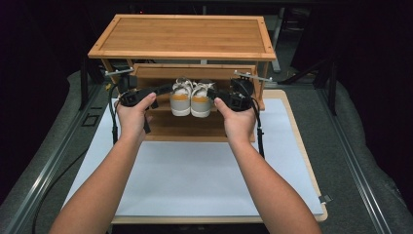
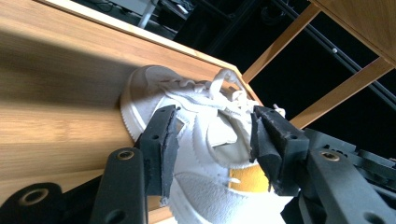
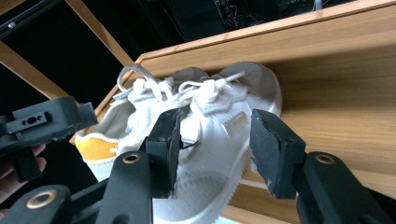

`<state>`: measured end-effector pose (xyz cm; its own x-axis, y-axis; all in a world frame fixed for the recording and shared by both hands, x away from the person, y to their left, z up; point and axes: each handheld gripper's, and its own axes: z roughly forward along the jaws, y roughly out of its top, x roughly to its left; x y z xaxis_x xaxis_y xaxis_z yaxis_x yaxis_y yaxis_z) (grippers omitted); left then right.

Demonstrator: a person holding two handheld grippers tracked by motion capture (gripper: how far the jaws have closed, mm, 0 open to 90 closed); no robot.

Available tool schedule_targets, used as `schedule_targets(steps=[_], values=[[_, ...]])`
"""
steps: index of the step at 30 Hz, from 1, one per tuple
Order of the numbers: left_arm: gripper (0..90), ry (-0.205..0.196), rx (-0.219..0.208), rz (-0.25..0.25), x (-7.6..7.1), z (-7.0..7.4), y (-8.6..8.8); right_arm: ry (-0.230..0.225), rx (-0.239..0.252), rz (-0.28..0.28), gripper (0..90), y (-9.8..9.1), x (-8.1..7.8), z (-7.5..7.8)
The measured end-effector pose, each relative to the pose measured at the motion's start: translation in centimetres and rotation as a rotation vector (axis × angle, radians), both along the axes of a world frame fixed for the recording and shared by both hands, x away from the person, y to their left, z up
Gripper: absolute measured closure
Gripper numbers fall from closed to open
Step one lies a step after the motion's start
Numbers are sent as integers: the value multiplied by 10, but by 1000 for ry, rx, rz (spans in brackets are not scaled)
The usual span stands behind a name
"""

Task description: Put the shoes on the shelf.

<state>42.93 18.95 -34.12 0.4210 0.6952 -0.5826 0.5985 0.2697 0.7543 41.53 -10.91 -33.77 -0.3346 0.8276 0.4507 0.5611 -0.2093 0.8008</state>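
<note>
**Ana:** White suede, orange heel tabs: the pair of sneakers (image 1: 191, 99) sits heel-out on the middle shelf (image 1: 187, 126) of the bamboo shoe rack (image 1: 182, 36), and both tools are in on it, one from each side.

**Ben:** Left gripper (image 1: 168, 89) first. The left sneaker (image 2: 205, 140) lies right between its jaws, the collar and orange tab just ahead of the pads. One pad looks to graze the shoe's side, the other stands off. Apart, not clamped.

**Ana:** Same across the way. The right gripper (image 1: 210, 92) has its jaws spread, the right sneaker (image 3: 210, 140) straddled between them, daylight showing beside the far pad. No squeeze there either.

**Ben:** So which step is this?

**Ana:** The approach, I'd say. Both tools lined up on the shoes, neither committed.

**Ben:** And next?

**Ana:** Close each pair of jaws on its own shoe near the collar, firm enough for soft suede. Watch the laces (image 3: 154, 86), loose just beyond the pads, and the rack's top board overhead leaves little room to lift.
</note>
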Motion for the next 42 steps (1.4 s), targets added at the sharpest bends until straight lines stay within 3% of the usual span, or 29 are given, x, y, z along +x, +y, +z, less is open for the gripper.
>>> schedule_targets(steps=[6, 13, 18, 20, 23, 28, 36, 40, 42], values=[[569, -4, 1, -11, -6, -1, 10, 5, -12, -1, 555, -11, -3, -4], [675, 16, 39, -12, -6, -14, 15, 22, -13, 33, 709, -18, -4, -12], [752, 33, 33, -18, -4, -24, 13, 33, -63, 31, 804, -16, -6, -16], [782, 40, 31, -22, -4, -27, 13, 33, -54, 50, 836, -15, -4, -20], [813, 44, 27, -24, -4, -28, 11, 45, -65, 42, 856, -14, -3, -23], [869, 41, 38, -30, -3, -31, 8, 63, -41, 39, 880, -15, 1, -32], [893, 45, 72, -33, -1, -35, -1, 54, -21, 61, 890, -6, 1, -35], [896, 47, 70, -40, 0, -35, -1, 67, -42, 57, 900, -2, 1, -33], [898, 48, 68, -38, 0, -35, -2, 55, -28, 45, 900, -2, 2, -34]])
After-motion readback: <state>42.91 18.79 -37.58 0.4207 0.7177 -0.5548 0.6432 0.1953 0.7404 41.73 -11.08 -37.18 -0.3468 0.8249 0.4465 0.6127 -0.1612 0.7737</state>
